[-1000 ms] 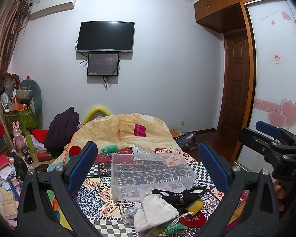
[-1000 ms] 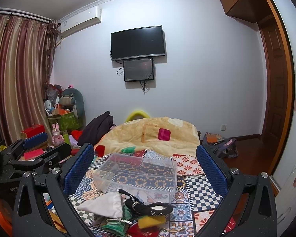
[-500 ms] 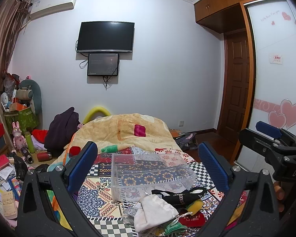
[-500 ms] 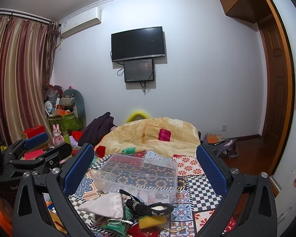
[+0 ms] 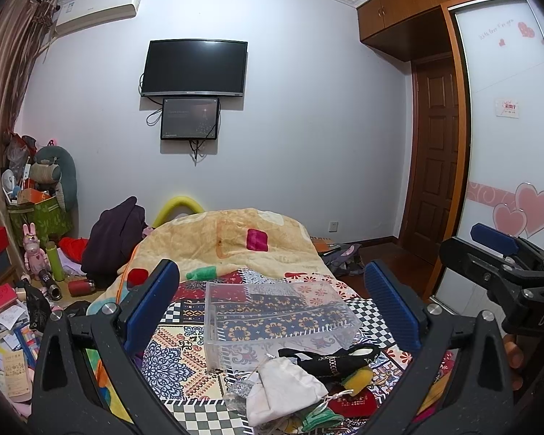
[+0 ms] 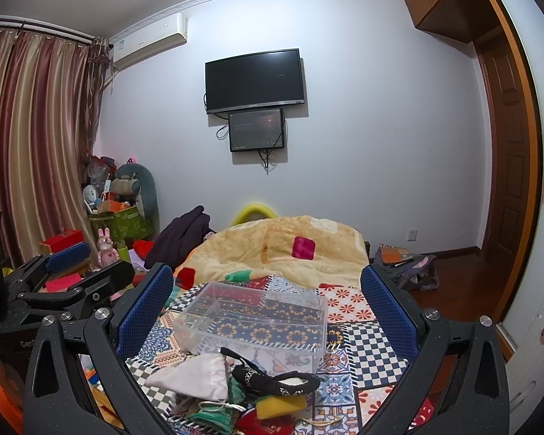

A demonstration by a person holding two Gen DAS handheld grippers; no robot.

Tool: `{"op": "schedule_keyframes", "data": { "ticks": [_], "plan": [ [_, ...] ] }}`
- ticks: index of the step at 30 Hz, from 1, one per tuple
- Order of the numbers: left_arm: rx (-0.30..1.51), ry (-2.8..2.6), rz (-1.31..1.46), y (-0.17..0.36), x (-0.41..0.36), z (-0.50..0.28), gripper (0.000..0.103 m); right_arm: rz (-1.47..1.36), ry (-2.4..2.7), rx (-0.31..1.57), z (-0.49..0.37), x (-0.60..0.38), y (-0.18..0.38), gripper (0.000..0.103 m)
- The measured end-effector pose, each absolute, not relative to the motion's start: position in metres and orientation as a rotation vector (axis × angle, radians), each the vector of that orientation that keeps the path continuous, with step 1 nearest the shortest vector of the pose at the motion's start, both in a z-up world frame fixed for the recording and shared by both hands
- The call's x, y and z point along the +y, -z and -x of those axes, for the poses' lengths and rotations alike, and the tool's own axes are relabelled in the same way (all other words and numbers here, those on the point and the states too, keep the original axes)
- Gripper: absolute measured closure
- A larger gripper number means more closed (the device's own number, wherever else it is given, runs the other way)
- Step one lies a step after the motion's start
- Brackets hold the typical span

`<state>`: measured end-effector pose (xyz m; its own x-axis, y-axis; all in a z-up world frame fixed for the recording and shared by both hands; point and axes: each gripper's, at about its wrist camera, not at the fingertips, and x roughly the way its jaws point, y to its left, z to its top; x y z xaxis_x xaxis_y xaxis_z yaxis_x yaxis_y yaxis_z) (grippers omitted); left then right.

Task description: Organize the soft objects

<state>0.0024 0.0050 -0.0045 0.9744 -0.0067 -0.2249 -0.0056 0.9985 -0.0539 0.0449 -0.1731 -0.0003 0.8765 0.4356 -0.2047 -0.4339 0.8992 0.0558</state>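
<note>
A bed covered by a patchwork quilt (image 5: 185, 344) fills the lower middle of both views. The left tongs (image 5: 272, 306) and the right tongs (image 6: 268, 306) both hover over it, spread wide and holding nothing. A clear plastic box (image 5: 272, 311) sits on the quilt at the centre. At 6 o'clock from the box, just beside its near wall, lies a heap of soft things: a white cloth pouch (image 5: 283, 388), a black shoe (image 6: 275, 380), a yellow sponge (image 6: 279, 404) and a green cloth (image 6: 214, 415).
</note>
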Motion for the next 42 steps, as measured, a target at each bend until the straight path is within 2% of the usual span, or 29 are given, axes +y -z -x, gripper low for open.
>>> {"op": "schedule_keyframes", "data": {
  "ticks": [21, 32, 36, 42],
  "plan": [
    [0.237, 0.017, 0.048, 0.006, 0.002, -0.003, 0.000, -0.006, -0.452, 0.220, -0.044, -0.172, 0.000, 0.000],
    [0.407, 0.051, 0.054, 0.045, 0.004, -0.028, 0.000, 0.030, -0.422, 0.360, -0.065, -0.174, 0.034, 0.000],
    [0.491, 0.055, 0.051, 0.071, 0.003, -0.037, 0.013, 0.032, -0.431, 0.443, -0.075, -0.175, 0.058, 0.000],
    [0.622, 0.067, 0.107, 0.114, 0.013, -0.053, 0.021, 0.053, -0.468, 0.562, -0.087, -0.171, 0.093, 0.001]
  ]
}}
